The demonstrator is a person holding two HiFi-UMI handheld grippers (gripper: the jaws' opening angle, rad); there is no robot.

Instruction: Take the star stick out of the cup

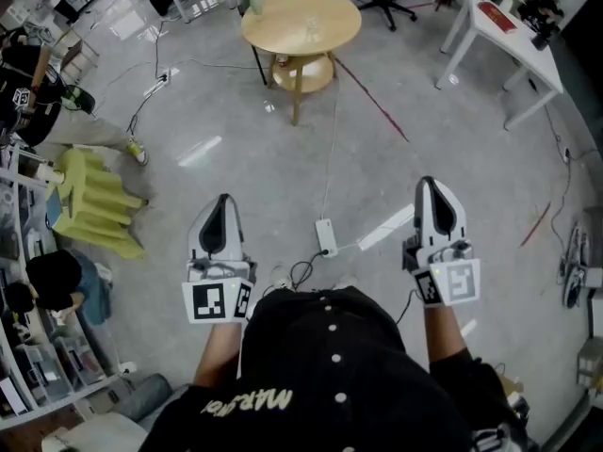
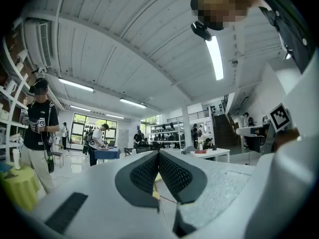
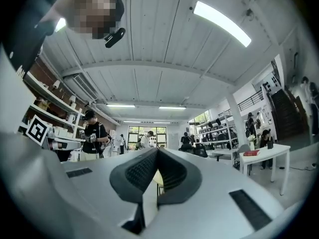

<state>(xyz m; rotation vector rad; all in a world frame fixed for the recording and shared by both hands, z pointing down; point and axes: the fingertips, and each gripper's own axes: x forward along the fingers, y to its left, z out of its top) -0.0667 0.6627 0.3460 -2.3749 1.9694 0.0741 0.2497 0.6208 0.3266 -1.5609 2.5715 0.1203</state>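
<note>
Fingers on left gripper and right gripper pressed together, nothing held. Round table well ahead — faint clear thing near its middle may be the cup, star stick too small to tell. Walk up, open one gripper, pinch stick only. Power strip and cables lie on floor between

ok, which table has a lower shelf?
The round wooden table at top centre; the white table at right is rectangular, with only legs beneath.
</note>
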